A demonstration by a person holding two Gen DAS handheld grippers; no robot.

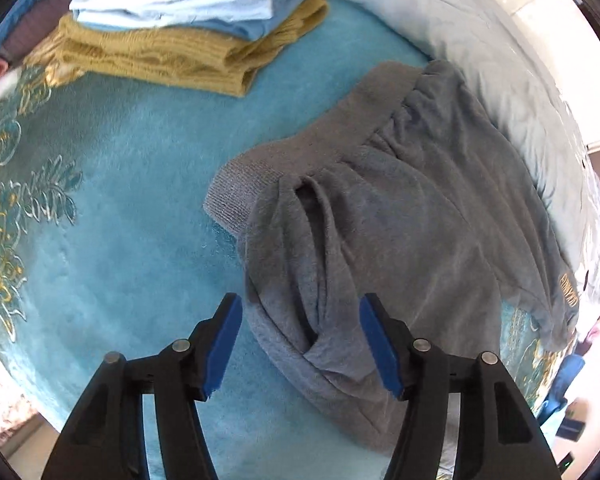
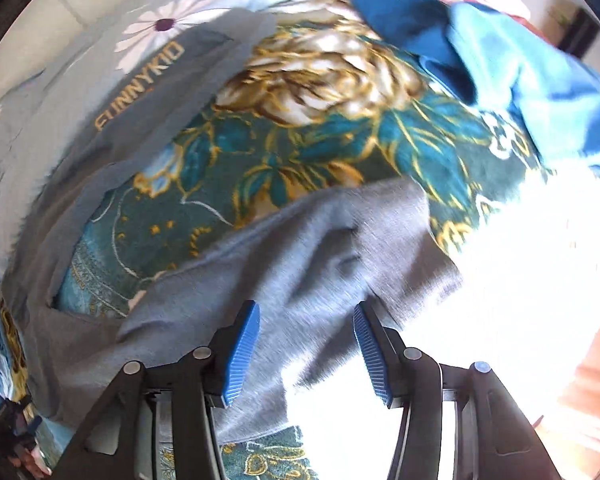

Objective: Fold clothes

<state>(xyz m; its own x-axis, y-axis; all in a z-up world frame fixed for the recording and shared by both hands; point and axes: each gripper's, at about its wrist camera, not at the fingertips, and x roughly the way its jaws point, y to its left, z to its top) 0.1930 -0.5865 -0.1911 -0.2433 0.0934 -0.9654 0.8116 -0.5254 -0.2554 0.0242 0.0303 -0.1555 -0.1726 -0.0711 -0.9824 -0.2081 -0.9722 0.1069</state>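
On blanket, grey trousers waistband far

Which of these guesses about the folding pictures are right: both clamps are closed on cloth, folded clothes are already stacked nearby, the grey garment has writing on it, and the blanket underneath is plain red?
1. Both grippers are closed on cloth. False: the left gripper and the right gripper both stand open over the grey garment, gripping nothing.
2. Folded clothes are already stacked nearby. True: a stack of folded clothes, light blue pieces on a mustard one, lies beyond the grey garment.
3. The grey garment has writing on it. True: orange lettering reads FUNNYKID.
4. The blanket underneath is plain red. False: the blanket is turquoise with gold flower patterns.
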